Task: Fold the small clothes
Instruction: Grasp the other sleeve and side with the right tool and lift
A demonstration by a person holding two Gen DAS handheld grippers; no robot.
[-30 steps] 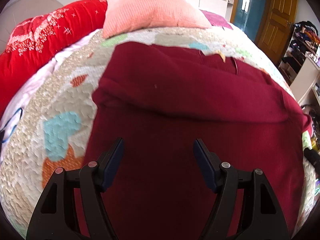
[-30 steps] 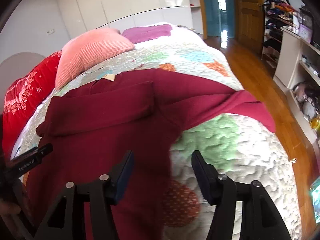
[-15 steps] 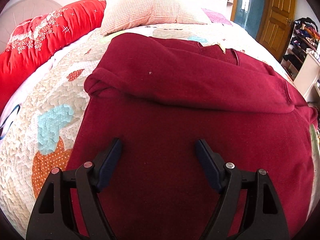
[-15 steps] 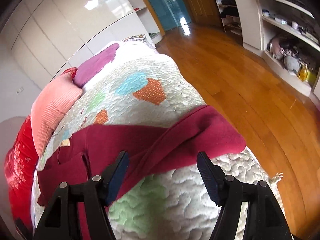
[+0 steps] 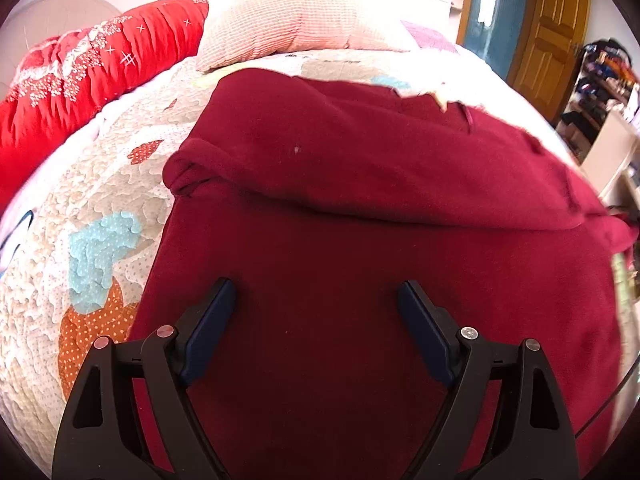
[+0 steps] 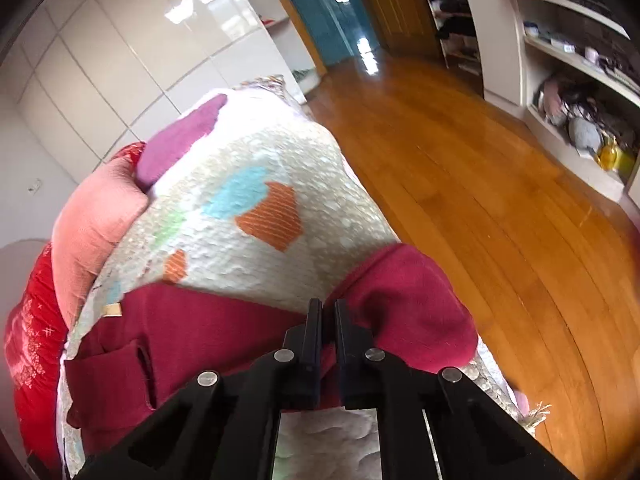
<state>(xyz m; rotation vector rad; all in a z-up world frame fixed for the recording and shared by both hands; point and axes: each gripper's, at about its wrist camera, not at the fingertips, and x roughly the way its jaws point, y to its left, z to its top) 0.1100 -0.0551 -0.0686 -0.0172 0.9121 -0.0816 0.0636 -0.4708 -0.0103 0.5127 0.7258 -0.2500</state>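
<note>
A dark red sweatshirt (image 5: 360, 208) lies spread on the quilted bed, its left sleeve folded across the chest. My left gripper (image 5: 316, 300) is open and empty, held just above the sweatshirt's lower body. In the right wrist view my right gripper (image 6: 328, 312) is shut on the sweatshirt's right sleeve (image 6: 404, 304), which lies out over the bed's right edge. The sweatshirt's body (image 6: 180, 328) runs off to the left of it.
A patchwork quilt (image 5: 92, 216) covers the bed. A pink pillow (image 5: 296, 20) and a red duvet (image 5: 80, 68) lie at the head. The bed's right edge drops to a wooden floor (image 6: 500, 184), with white shelves (image 6: 568, 80) beyond.
My right gripper has swung from the sweatshirt's hem side to the right sleeve and closed on it. My left gripper has drifted a little closer over the sweatshirt and stays open.
</note>
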